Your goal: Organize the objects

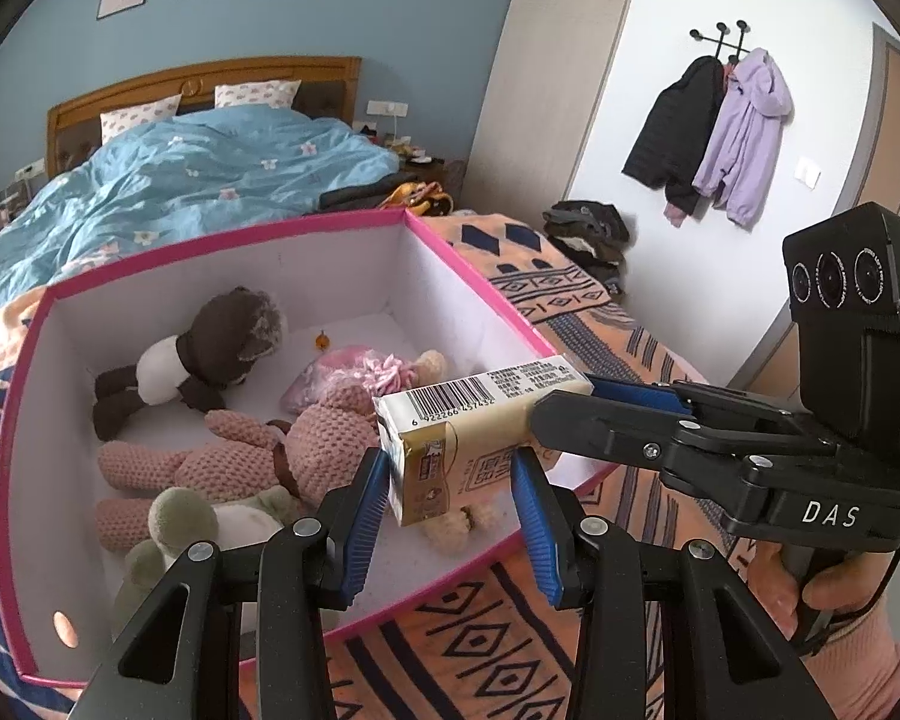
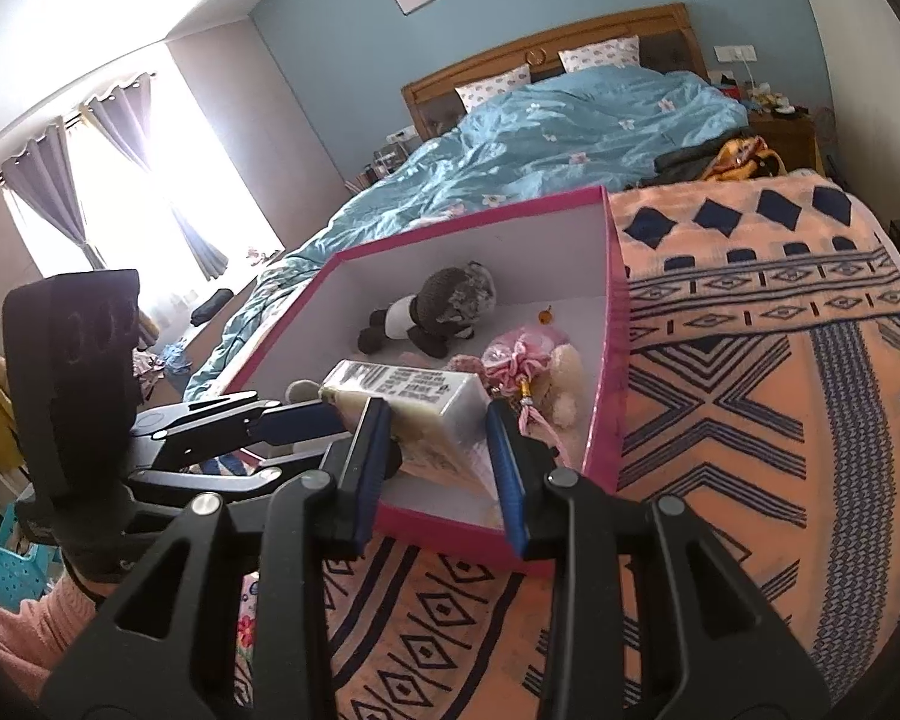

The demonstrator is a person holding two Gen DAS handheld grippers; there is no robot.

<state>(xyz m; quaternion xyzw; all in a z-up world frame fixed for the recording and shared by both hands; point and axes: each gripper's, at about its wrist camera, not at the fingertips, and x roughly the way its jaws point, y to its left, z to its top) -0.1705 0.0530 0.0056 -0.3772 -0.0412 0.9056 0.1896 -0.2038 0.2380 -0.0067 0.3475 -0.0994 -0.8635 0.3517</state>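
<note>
A bedroom with blue walls holds a bed [image 2: 600,138] under a blue flowered duvet, and across its foot lies an orange blanket [image 2: 780,360] patterned in dark blue. On that blanket sits a pink-rimmed white box [image 1: 468,258], open at the top. Inside it lie a brown-and-white plush toy [image 1: 204,354], a pink crocheted bunny [image 1: 258,456], a green plush [image 1: 180,522] near the closest wall, and a pink tasselled pouch [image 2: 522,354]. A small carton [image 1: 468,444] with a barcode on its upper face hangs over the near right part of the box, above the toys, held from two sides at once. The left gripper [image 1: 450,498] has its blue pads on either side of the carton's near end; whether they press it firmly is hard to tell. The right gripper [image 2: 438,450] is clamped on the carton's other end, its fingers reaching in from the right in the left wrist view.
</note>
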